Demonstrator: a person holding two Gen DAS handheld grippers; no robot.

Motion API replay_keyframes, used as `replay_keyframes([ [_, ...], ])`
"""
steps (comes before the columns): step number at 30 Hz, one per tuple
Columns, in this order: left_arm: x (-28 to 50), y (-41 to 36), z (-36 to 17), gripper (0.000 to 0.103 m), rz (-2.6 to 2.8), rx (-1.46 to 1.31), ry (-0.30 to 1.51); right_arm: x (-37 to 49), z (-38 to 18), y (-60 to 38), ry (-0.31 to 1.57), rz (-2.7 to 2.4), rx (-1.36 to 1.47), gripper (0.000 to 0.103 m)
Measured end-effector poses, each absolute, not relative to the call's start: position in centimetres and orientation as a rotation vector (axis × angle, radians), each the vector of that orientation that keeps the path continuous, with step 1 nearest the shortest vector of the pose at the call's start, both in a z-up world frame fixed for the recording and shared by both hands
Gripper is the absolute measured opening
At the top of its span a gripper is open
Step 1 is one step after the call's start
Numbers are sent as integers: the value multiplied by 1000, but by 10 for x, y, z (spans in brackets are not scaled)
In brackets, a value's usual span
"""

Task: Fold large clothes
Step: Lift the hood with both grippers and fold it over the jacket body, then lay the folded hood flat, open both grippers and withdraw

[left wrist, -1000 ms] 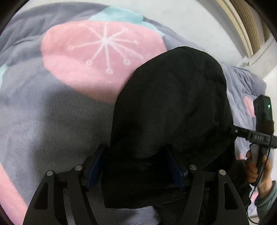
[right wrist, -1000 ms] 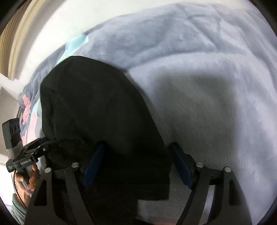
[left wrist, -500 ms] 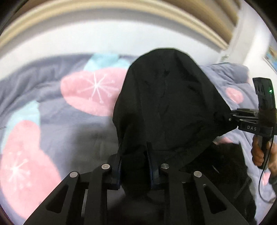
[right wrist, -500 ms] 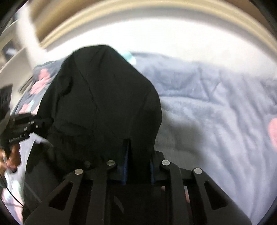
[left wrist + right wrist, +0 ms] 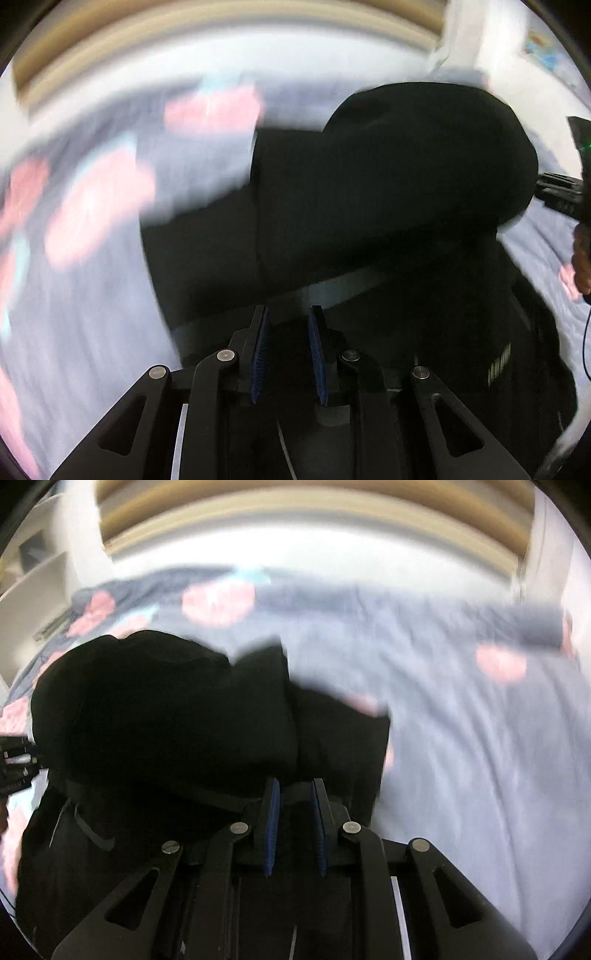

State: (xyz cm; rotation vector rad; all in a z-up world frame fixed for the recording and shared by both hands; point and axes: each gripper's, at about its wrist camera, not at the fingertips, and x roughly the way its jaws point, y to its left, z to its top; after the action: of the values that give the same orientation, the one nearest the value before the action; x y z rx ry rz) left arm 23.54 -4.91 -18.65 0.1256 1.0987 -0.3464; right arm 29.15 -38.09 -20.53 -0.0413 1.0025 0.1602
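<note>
Left hand-held gripper [image 5: 288,325]: I have it pinching the black garment [image 5: 388,177].
Right hand-held gripper [image 5: 295,797]: pinching it too.
Handling: soft, floppy; I'd grip edges.

A large black garment [image 5: 388,192] is seen bunched and lifted, its cloth draped in thick folds with a hood-like rounded bulge at the top. One straight edge is shown hanging down in the right wrist view [image 5: 207,720]. The lower part, with a pale drawstring and a small light label, is spread below on a grey blanket.
</note>
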Motion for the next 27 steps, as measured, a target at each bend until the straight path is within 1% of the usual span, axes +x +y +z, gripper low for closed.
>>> replay_keyframes([
  [2,217,-38,-197,22,-310,117,1150,287,-210,-389,1064,165,-16,29],
  [3,210,-33,-195,22,-292,113,1156,287,-208,-393,1073,170,-5,31],
  [6,209,-23,-172,22,-261,85,1137,287,-184,-393,1045,179,18,38],
  [8,216,-25,-149,22,-254,83,1081,293,-159,-389,1006,186,40,50],
  [10,232,-29,-125,22,-274,73,1029,291,-141,-368,966,194,55,53],
  [13,264,-48,-85,23,-313,49,946,313,-110,-341,922,215,59,53],
  [15,293,-65,-66,25,-343,32,912,335,-100,-327,923,229,73,53],
  [17,319,-80,-57,26,-358,17,901,361,-100,-315,937,243,109,53],
  [19,349,-98,-60,28,-382,-18,927,389,-110,-303,990,253,129,53],
  [23,380,-121,-101,28,-377,-37,1047,407,-143,-290,1111,306,207,53],
  [24,376,-120,-117,28,-393,-55,1092,401,-147,-285,1143,322,208,53],
  [27,340,-121,-160,28,-443,-80,1187,364,-190,-272,1262,368,176,53],
])
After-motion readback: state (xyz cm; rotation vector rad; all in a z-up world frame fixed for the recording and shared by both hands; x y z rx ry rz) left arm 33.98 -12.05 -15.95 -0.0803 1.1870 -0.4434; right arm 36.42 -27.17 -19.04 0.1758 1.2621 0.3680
